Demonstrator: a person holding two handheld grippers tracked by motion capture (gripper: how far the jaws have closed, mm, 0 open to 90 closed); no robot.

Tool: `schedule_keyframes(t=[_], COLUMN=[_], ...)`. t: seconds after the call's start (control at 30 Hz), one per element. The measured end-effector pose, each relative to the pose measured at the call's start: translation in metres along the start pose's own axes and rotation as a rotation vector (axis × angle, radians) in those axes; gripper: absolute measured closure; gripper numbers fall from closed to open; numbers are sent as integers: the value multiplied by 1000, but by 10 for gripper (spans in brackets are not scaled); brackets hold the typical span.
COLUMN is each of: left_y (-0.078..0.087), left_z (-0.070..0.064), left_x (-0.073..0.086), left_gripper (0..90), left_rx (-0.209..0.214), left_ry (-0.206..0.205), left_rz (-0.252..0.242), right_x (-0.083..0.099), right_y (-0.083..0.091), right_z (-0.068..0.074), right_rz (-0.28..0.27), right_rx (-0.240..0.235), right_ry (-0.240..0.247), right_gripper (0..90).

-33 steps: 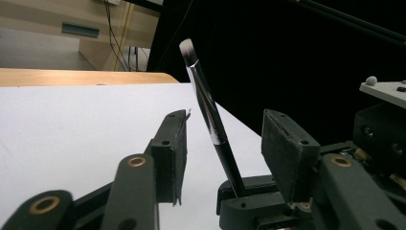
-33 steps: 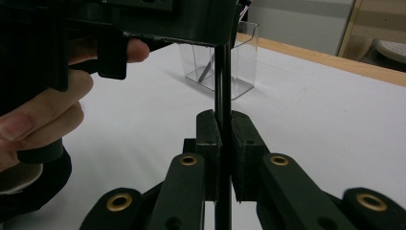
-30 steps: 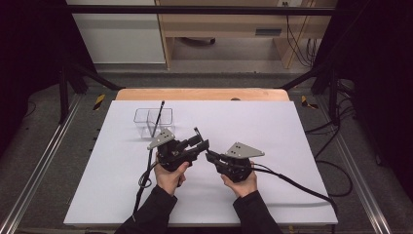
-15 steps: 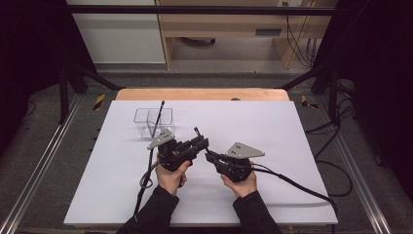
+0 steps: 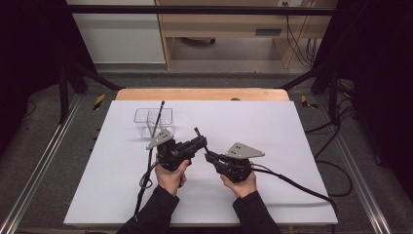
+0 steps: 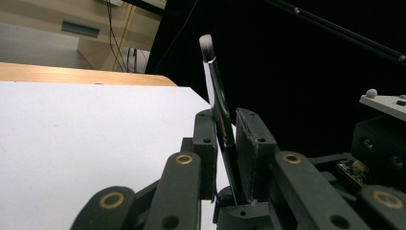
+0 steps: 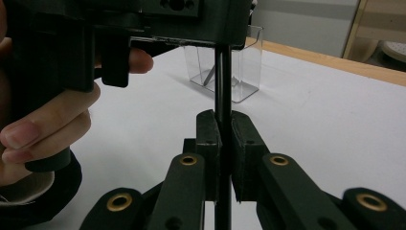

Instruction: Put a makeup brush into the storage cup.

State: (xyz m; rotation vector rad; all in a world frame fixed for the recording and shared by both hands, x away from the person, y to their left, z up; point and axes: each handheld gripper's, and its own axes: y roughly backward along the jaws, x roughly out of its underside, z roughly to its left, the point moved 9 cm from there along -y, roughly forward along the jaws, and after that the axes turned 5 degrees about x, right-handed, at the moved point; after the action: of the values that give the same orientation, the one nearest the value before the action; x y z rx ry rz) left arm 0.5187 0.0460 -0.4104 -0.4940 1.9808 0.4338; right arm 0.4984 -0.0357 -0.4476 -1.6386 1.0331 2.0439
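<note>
While both of your hands stayed where they had been a second earlier, nothing on the white surface (image 5: 292,146) shifted, so the handover sat paused rather than finished. Your left claw (image 6: 225,143) was closed on the shaft of a slim black makeup brush (image 6: 218,103), bristles pointing up and away from the jaws. Your right claw (image 7: 220,143) was clamped on the same brush (image 7: 222,86) lower down its handle, so both held it at once, in the air just in front of the clear plastic organizer (image 5: 153,121). A second dark brush (image 5: 158,117) already leaned inside that organizer. Judging from this, one claw needed to let go before the brush could travel back to the organizer.
</note>
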Motion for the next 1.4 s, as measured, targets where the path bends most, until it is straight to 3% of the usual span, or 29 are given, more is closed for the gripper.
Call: schedule_keyframes(t=[0.47,0.97,1.4], left_y=[0,1,13], left_z=[-5,-10,-3], left_x=[1,1,-8], left_gripper=[820,834,835], left_rx=[22,33,-14], left_ry=[-12,-58,-127], left_rz=[1,7,19], right_x=[2,2,-3], right_y=[-2,-2,4], right_z=[1,1,-4], right_rz=[9,15,12], right_rx=[-7,-9,29], right_ry=[1,2,-9], right_gripper=[839,824,549])
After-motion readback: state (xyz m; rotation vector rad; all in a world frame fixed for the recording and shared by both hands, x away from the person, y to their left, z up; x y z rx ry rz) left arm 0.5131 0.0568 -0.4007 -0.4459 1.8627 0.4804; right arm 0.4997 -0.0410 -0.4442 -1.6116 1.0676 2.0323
